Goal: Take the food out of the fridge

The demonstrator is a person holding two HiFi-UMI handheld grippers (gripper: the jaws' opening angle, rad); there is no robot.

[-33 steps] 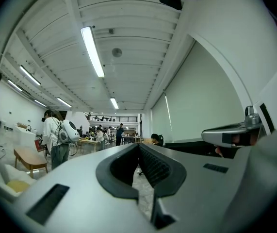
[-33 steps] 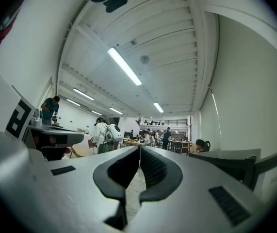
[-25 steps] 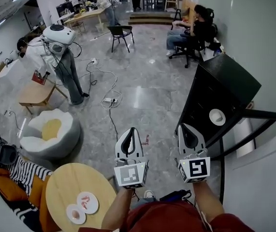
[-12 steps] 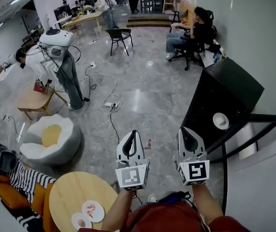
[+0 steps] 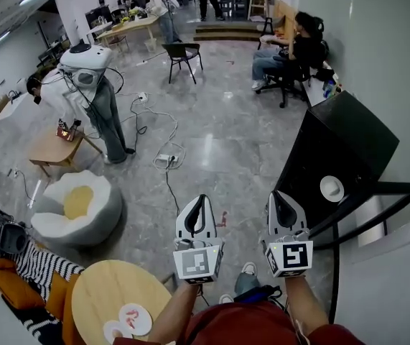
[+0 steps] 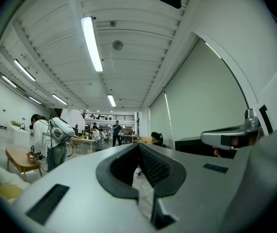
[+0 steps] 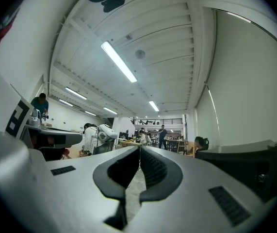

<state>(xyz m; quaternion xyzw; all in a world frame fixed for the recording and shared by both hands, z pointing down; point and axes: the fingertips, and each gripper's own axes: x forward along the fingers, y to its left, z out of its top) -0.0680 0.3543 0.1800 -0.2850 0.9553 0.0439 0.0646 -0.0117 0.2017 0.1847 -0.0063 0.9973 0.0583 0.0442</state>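
Head view looked down on a wide grey floor (image 5: 212, 149) in a busy room, with people working far off. At the right, against the wall, stood a black cabinet (image 5: 341, 142), which I took to be the fridge. Whether its door was ajar could not be told from this angle, and no food inside it was in view. A small white dish (image 5: 332, 188) lay on its near top edge. At the near left were a beanbag (image 5: 75, 207) and a round table (image 5: 111, 293) with two plates (image 5: 136, 315) on it.

Both tongs were held out side by side over bare floor, well apart from the cabinet. In its own view the left gripper (image 6: 138, 146) was clenched, pads pressed together with nothing between them. The right gripper (image 7: 139, 148) was clenched and empty too.

The step in hand seemed to be the approach. To do it well, the person should probably turn right and face the cabinet squarely. The right gripper (image 5: 274, 195) should release its jaws before it reaches the door edge. The left gripper (image 5: 199, 198) is best kept free for the food once the inside shows.
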